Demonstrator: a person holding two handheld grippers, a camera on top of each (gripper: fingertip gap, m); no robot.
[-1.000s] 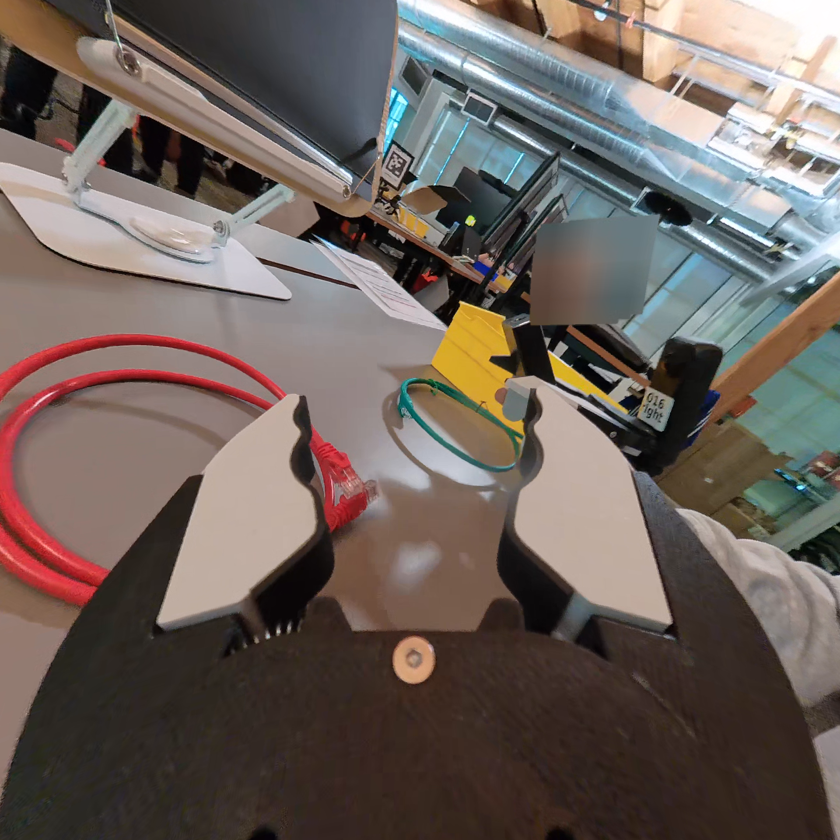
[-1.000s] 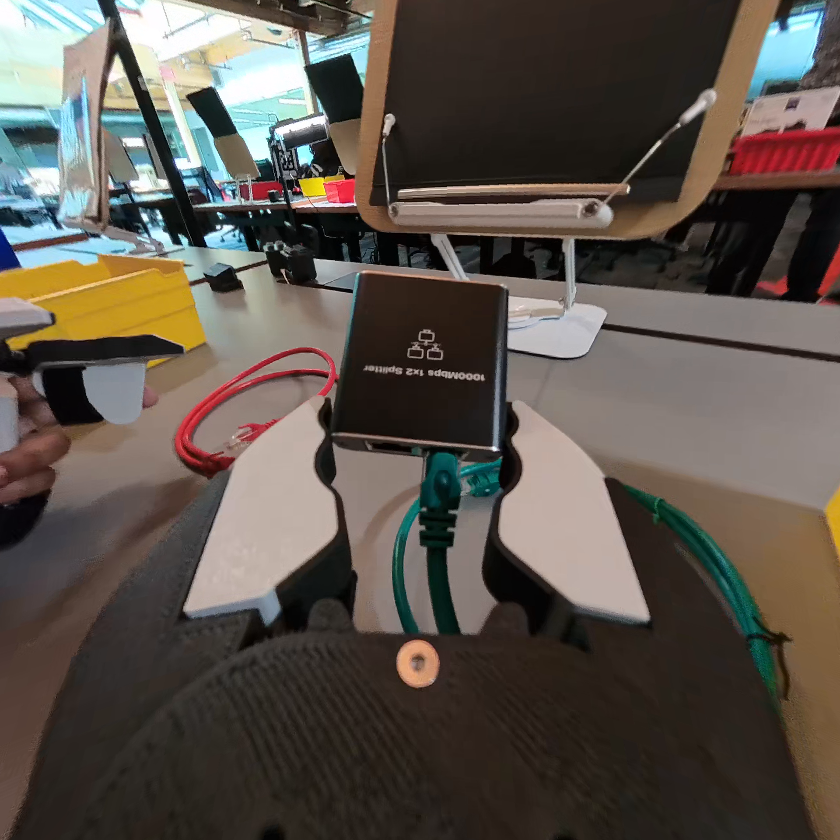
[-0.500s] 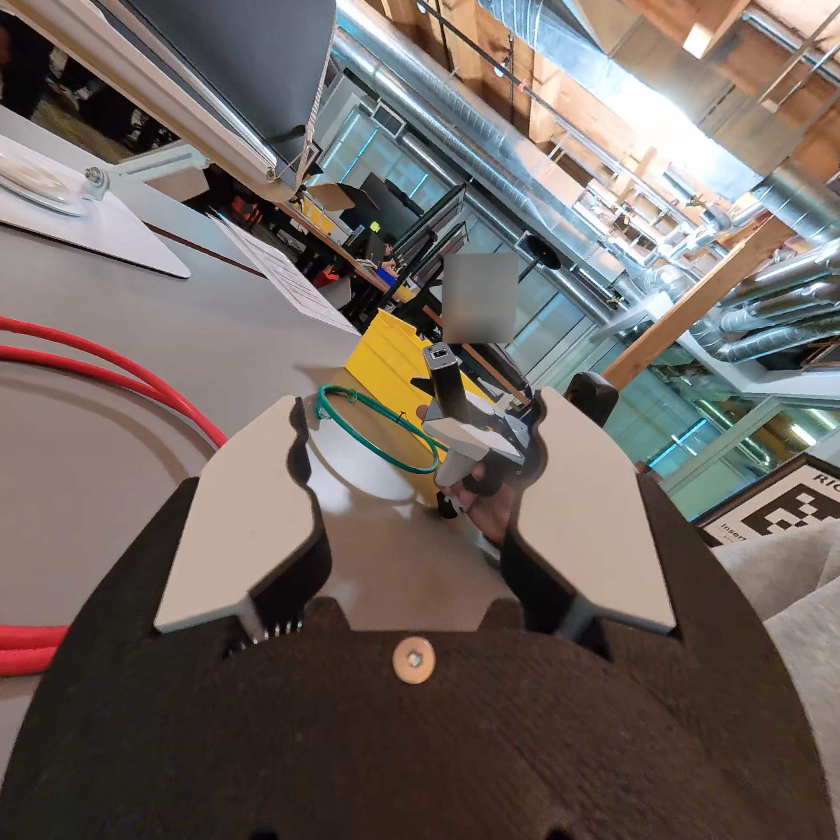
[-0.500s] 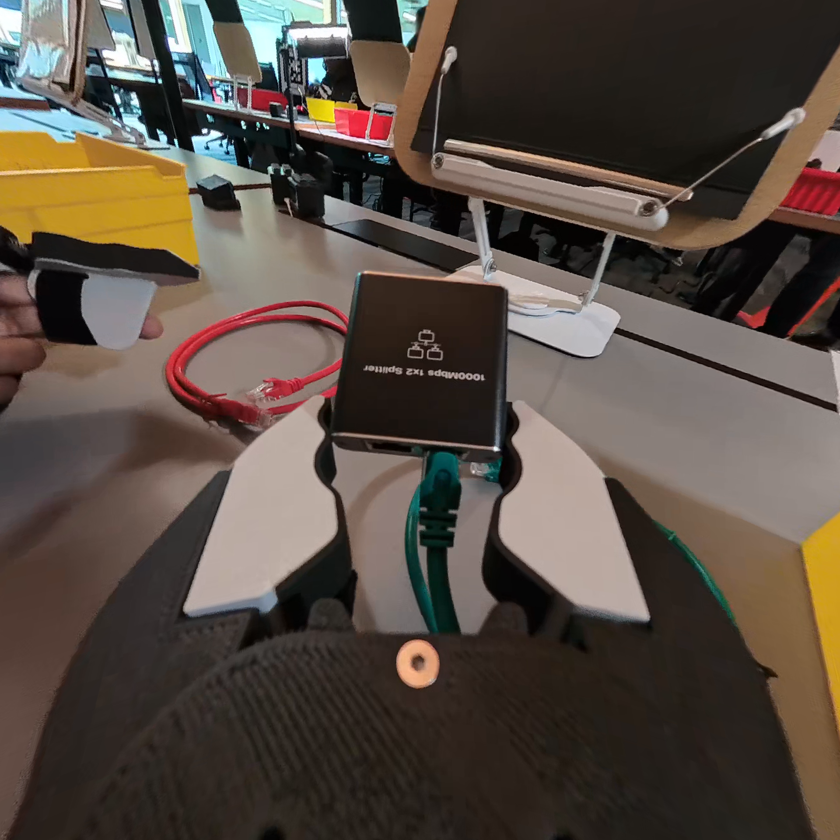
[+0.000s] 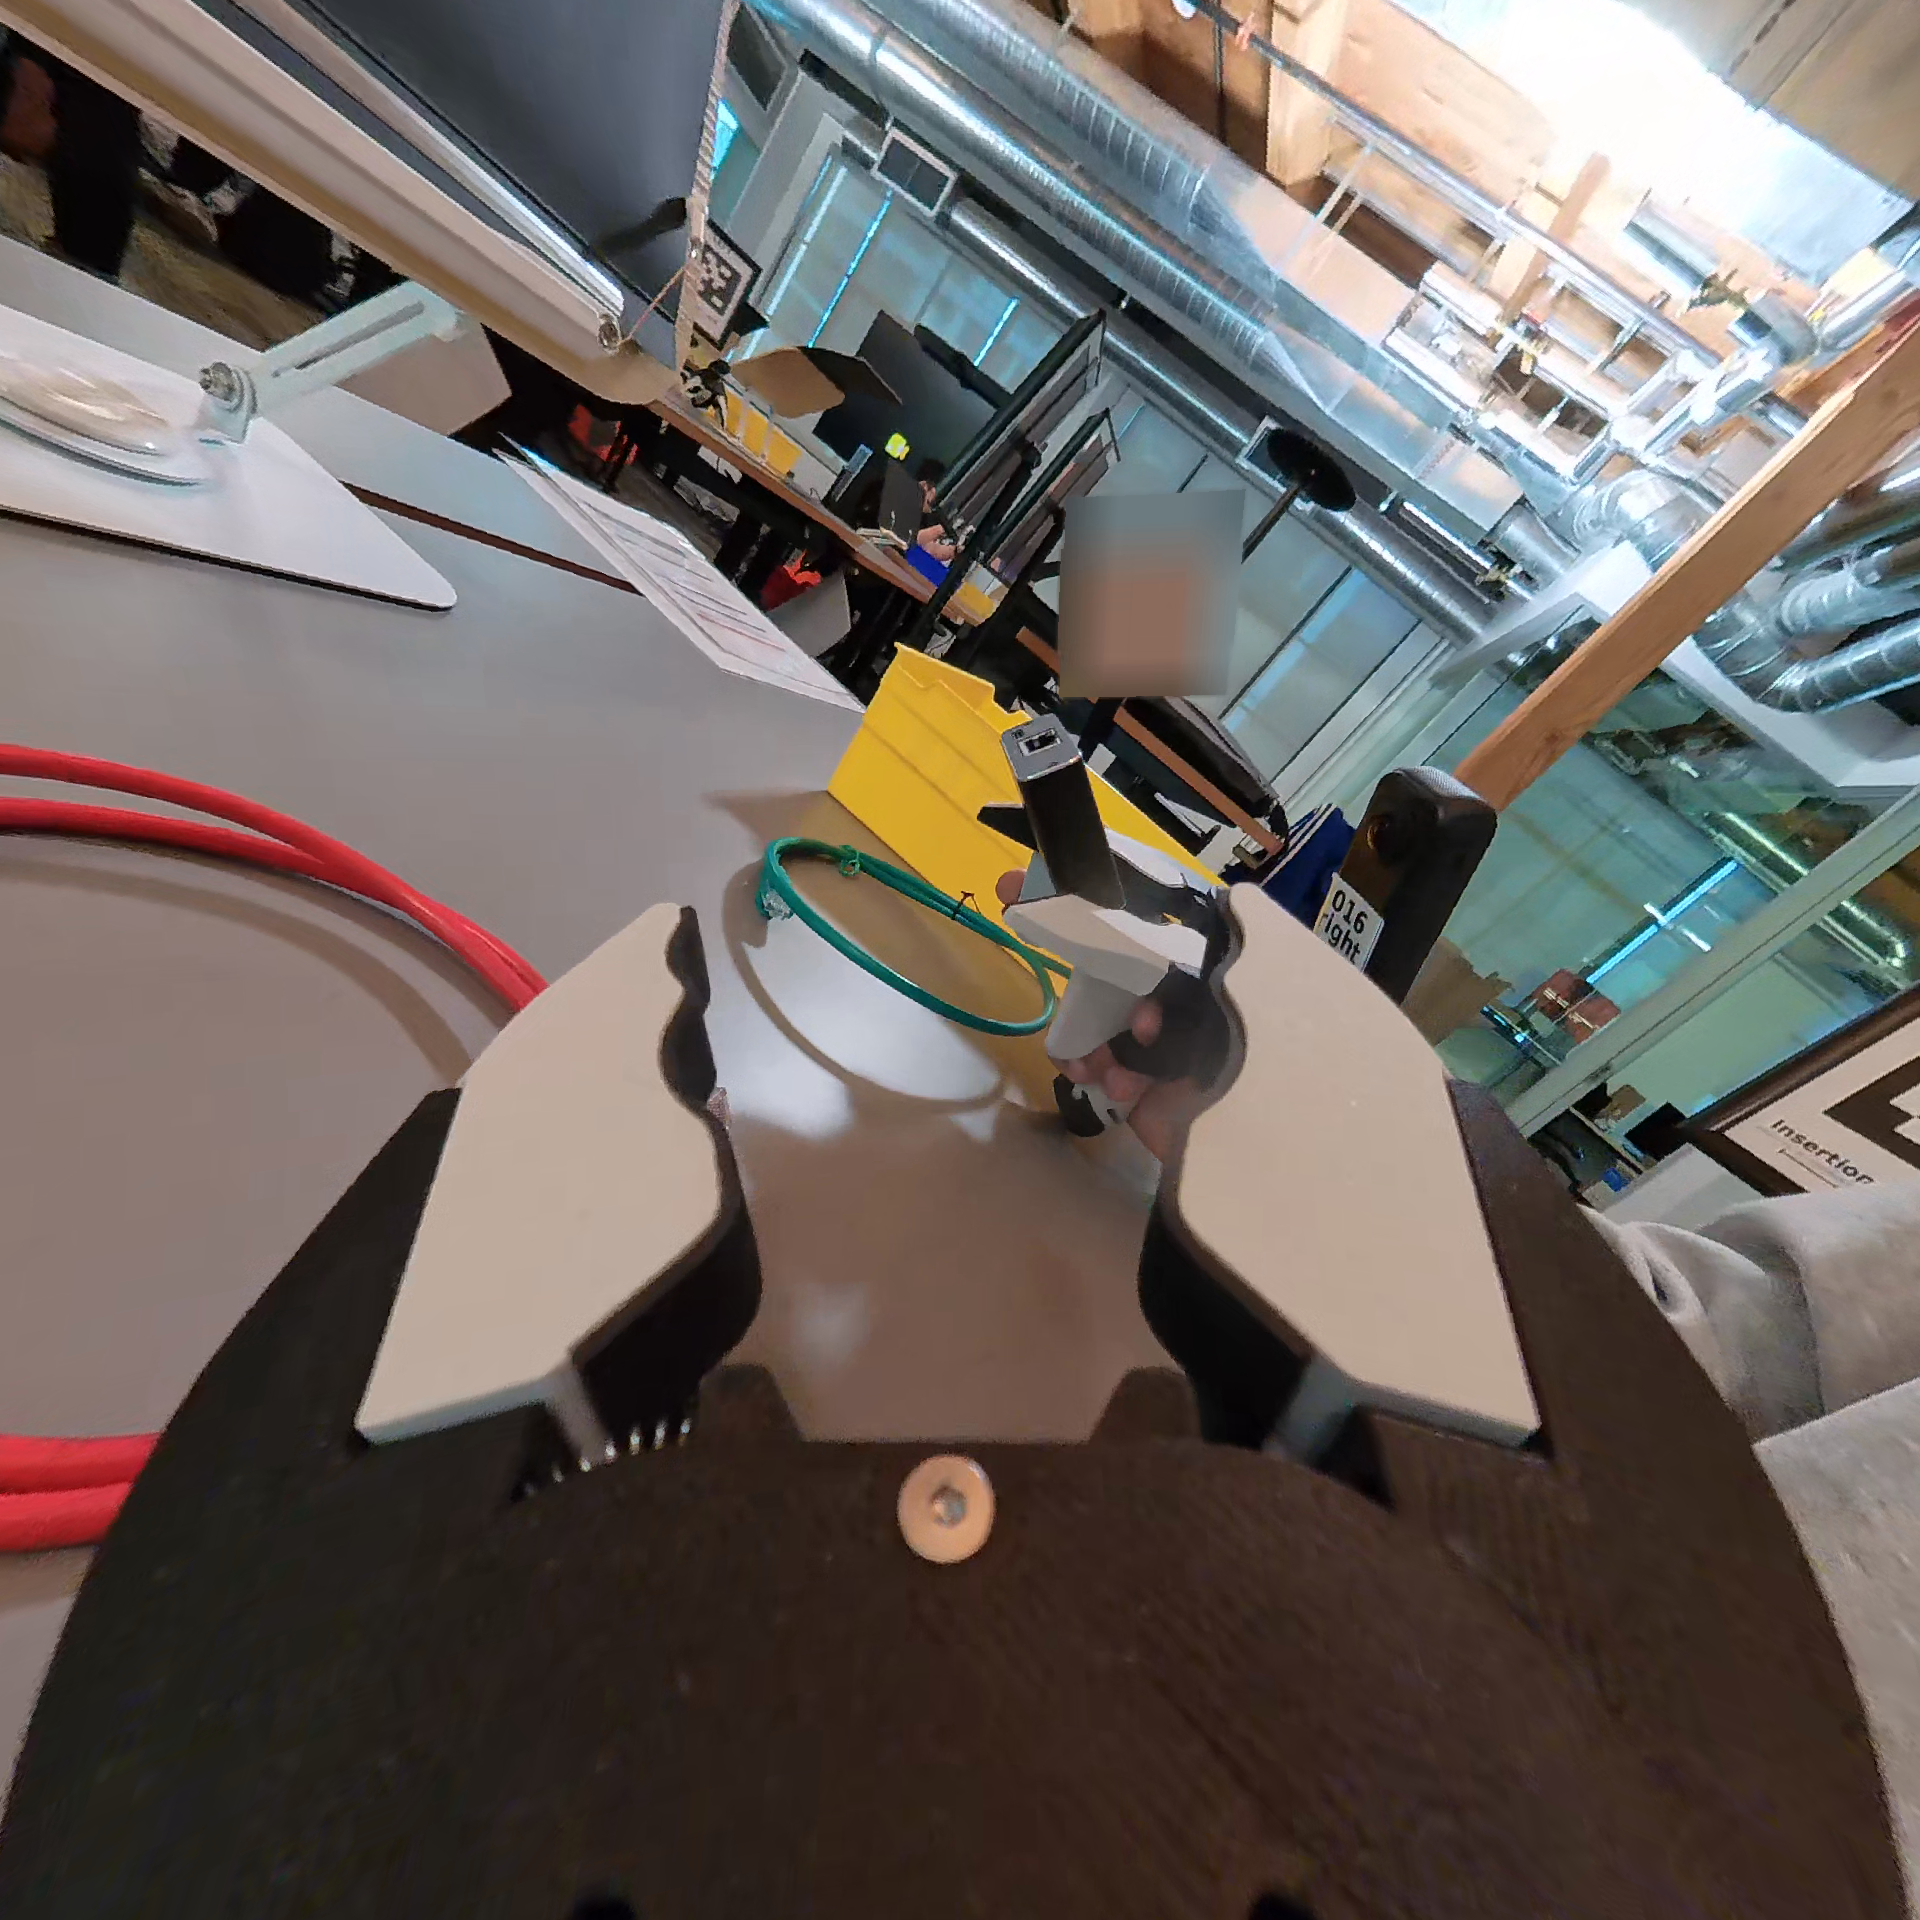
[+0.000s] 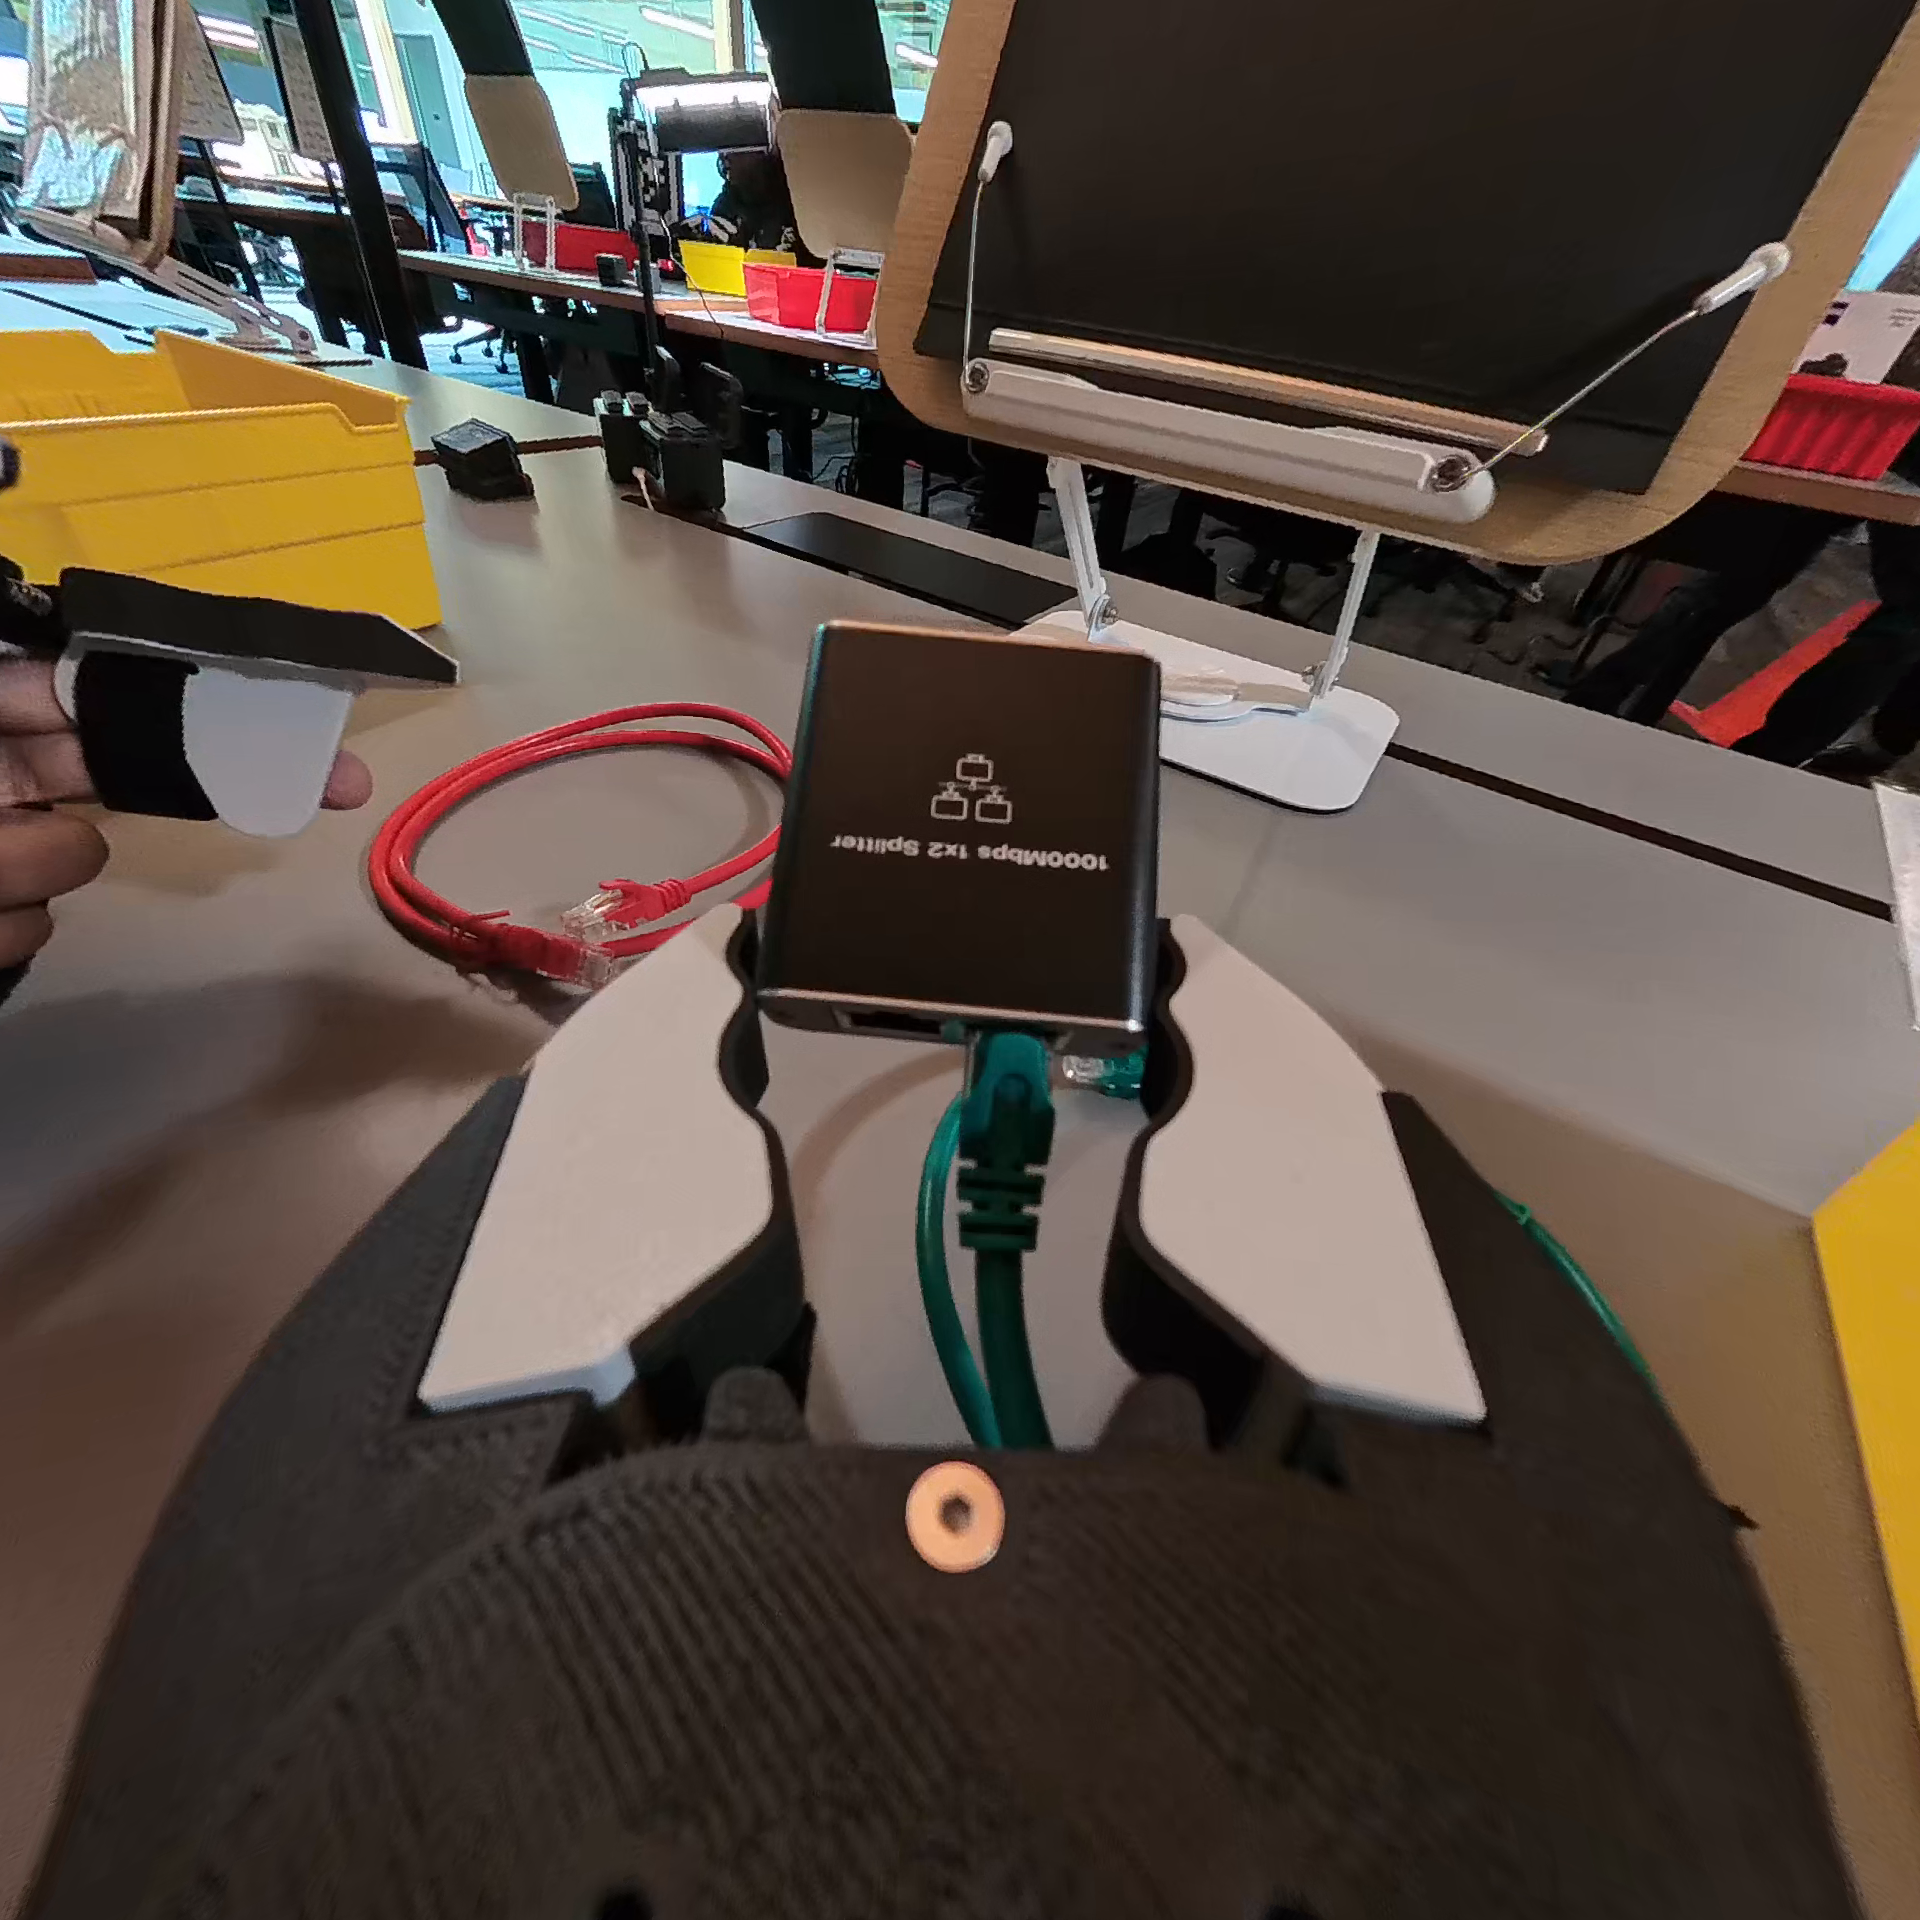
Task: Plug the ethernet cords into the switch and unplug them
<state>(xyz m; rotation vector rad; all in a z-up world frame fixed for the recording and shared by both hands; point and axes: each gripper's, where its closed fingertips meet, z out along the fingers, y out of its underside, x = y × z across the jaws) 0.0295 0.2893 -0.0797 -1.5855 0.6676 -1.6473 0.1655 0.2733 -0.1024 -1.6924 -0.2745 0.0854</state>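
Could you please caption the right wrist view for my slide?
Right gripper holds the black switch, green cord plugged in; red cord lies loose.

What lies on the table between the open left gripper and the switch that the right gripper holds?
In the right wrist view, the coiled red ethernet cord lies on the grey table between the left gripper and the switch in the right gripper.

Left claw [image 5: 956, 1023] agape, empty; red cord [image 5: 312, 862] coiled left.
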